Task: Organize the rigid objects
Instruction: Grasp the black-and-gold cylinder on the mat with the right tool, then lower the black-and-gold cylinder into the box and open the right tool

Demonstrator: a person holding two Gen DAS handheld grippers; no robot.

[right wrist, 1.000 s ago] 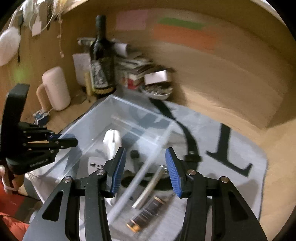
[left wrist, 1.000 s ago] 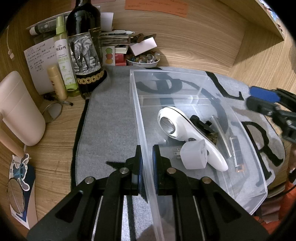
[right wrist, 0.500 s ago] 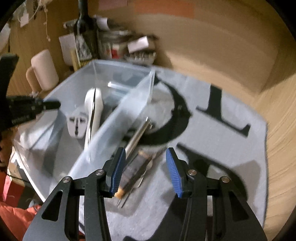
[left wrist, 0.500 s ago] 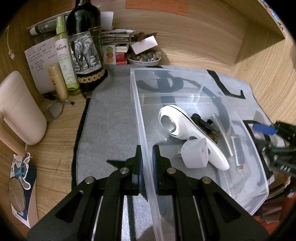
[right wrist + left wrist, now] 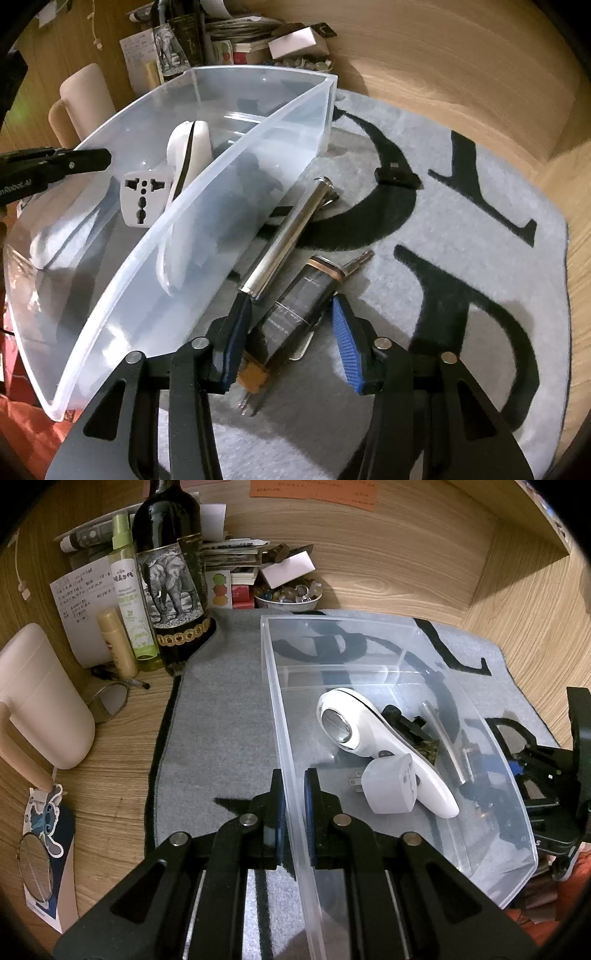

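A clear plastic bin (image 5: 275, 701) stands on a grey mat. My left gripper (image 5: 294, 805) is shut on the bin's left wall. In the bin lie a white handheld device (image 5: 369, 731) and a white plug adapter (image 5: 391, 786). In the right wrist view the bin (image 5: 207, 206) is at left with the adapter (image 5: 142, 199) inside. My right gripper (image 5: 290, 339) is open, low on the mat outside the bin's right wall, its fingers either side of a dark cylindrical tool (image 5: 299, 299). A silver metal tube (image 5: 288, 236) lies beside it.
A wine bottle (image 5: 170, 572), spray bottle (image 5: 131, 590), beige jug (image 5: 40, 701), books and a bowl of trinkets (image 5: 288, 594) crowd the desk's back left. A small black clip (image 5: 397, 177) lies on the mat (image 5: 480, 258). Wooden walls close the back and right.
My right gripper has come down from above the bin to the mat outside its right wall, around the dark tool. My left gripper has kept its hold on the bin wall.
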